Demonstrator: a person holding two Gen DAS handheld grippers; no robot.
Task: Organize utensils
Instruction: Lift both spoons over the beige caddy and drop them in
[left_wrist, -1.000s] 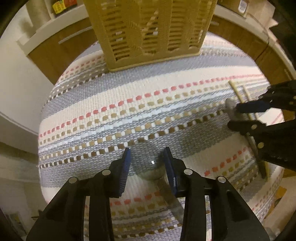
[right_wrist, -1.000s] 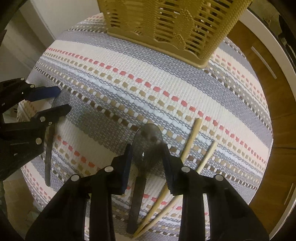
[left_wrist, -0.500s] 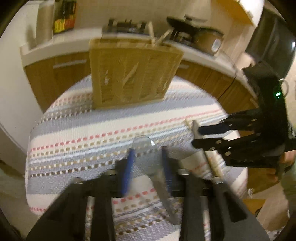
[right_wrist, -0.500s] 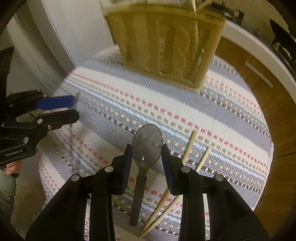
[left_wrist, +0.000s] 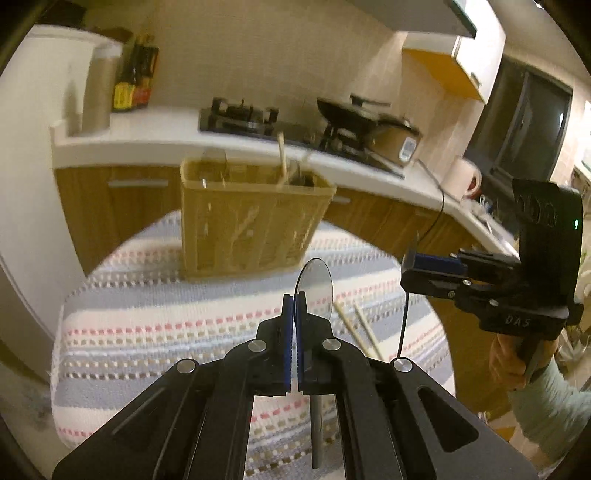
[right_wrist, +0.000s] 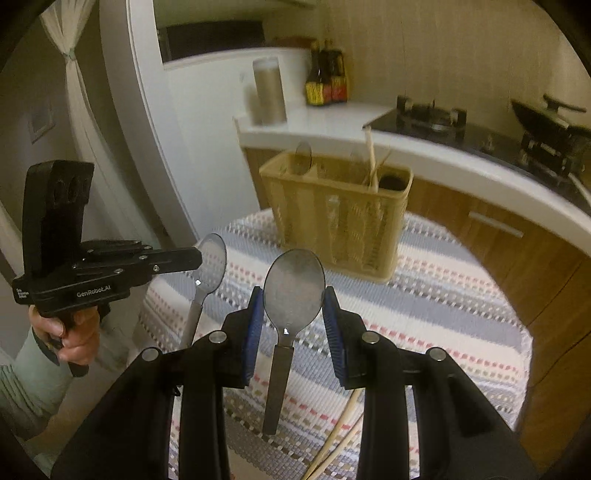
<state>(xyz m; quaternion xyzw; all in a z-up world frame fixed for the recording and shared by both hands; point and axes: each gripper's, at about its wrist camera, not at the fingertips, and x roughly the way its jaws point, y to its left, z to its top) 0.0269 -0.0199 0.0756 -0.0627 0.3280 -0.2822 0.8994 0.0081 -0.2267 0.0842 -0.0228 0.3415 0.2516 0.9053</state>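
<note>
Both spoons are off the cloth and in the air. The left gripper (left_wrist: 294, 334) has its blue pads pressed nearly together on the edge of a grey metal spoon with a dark handle (left_wrist: 314, 291), bowl up and handle hanging below. The right gripper (right_wrist: 293, 325) stands wider, its blue pads against the two sides of the bowl of a second grey metal spoon (right_wrist: 293, 291), likewise bowl up.

The woven tan plastic utensil basket (right_wrist: 338, 221) stands at the far side of the round table under its striped woven tablecloth (right_wrist: 443, 295), well apart from both spoons. It already holds some things: a spoon bowl pokes up at its left end, and pale wooden sticks lean out nearer the right (which compartment each sits in I cannot tell through the blur).

So I'd judge the job partly done. What's left, as far as I can see: both raised spoons have to go into the basket, and a pair of pale wooden chopsticks (left_wrist: 356, 328) lies on the cloth near the right gripper's side, not yet picked up.
</note>
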